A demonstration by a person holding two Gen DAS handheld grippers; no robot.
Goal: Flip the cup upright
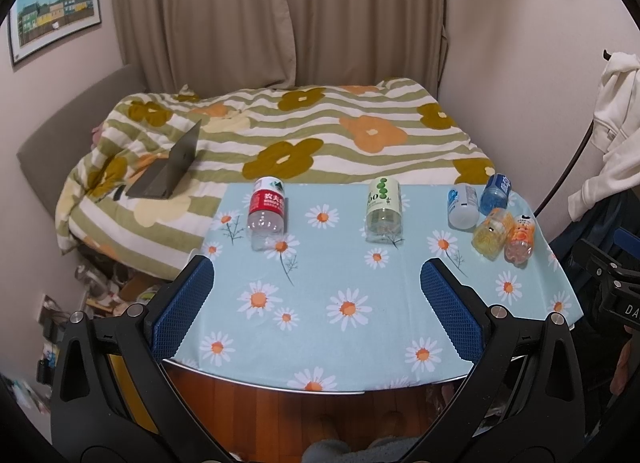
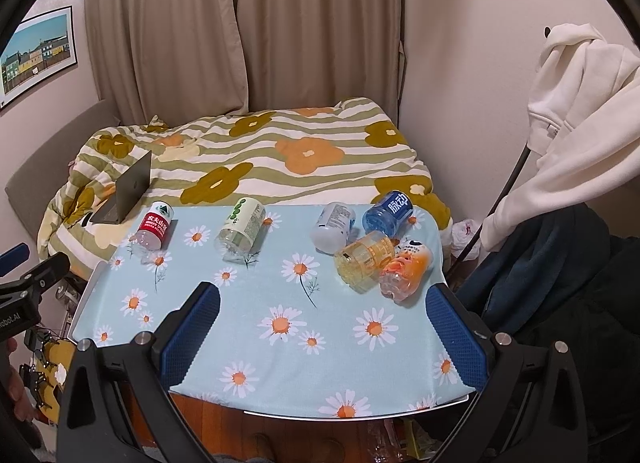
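Several cut bottle cups lie on their sides on the daisy-print table. A red-label cup lies far left. A green-label cup lies mid-back. At the far right are a white cup, a blue cup, a yellow cup and an orange cup. My left gripper is open and empty above the near table edge. My right gripper is open and empty, near the yellow and orange cups.
A bed with a flowered quilt and an open laptop lies behind the table. A white hoodie hangs at the right over dark clothing. Floor clutter sits left of the table.
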